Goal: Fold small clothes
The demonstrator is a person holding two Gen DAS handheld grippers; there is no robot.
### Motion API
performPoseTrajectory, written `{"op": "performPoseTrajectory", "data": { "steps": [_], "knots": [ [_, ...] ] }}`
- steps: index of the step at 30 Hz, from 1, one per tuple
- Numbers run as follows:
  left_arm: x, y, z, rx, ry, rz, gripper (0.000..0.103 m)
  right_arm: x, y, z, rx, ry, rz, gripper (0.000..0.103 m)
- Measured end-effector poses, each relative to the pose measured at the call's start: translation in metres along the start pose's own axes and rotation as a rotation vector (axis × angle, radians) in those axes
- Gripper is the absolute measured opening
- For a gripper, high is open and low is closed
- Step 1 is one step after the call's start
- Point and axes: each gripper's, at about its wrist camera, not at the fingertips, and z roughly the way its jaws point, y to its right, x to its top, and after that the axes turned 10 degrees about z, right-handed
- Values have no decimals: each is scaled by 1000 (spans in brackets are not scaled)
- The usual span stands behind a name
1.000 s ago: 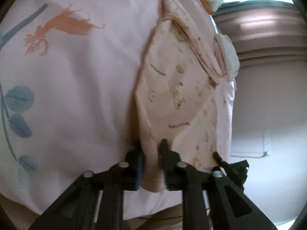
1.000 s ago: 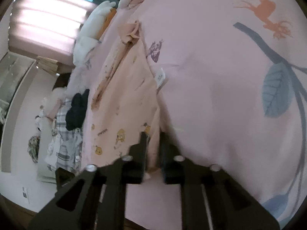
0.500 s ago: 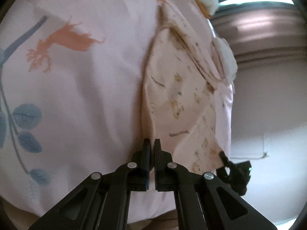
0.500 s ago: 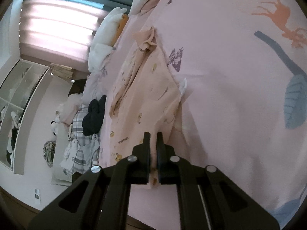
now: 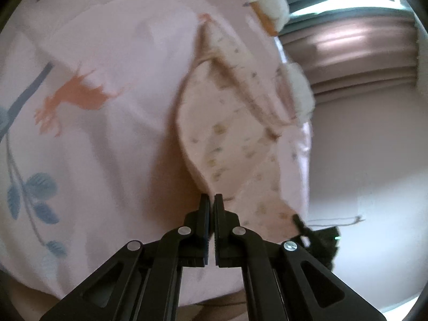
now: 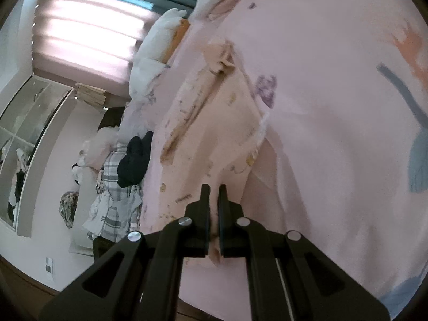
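A small peach garment with tiny printed figures lies on a pink bedspread with deer and leaf prints. My left gripper is shut on the garment's near edge and holds it lifted off the bed. In the right wrist view the same garment hangs up from the bedspread. My right gripper is shut on its other near edge. The cloth stretches away from both grippers toward the far end, which still rests on the bed.
White and orange plush toys lie at the bed's far end, below a window with blinds. A pile of plaid and black clothes lies off the bed's side near a white shelf unit.
Both grippers closed on the garment's near edge and lifted it. The cloth now rises off the bedspread, and both views have tilted upward.
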Motion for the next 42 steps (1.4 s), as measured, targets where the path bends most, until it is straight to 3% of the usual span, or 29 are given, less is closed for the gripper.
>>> {"op": "performPoseTrajectory", "data": {
  "steps": [8,21,35,42],
  "knots": [
    [31,9,5,-90,32,-43,0,26,-31,6,42,0,-16,6],
    [101,-1,21,-253,188,-170,0,92,-65,39,47,24,-14,6],
    [189,-32,83,-290,192,-248,0,176,-79,112,-32,22,-12,6],
    [209,-70,120,-260,191,-351,0,212,-46,144,-102,22,68,6]
  ]
}}
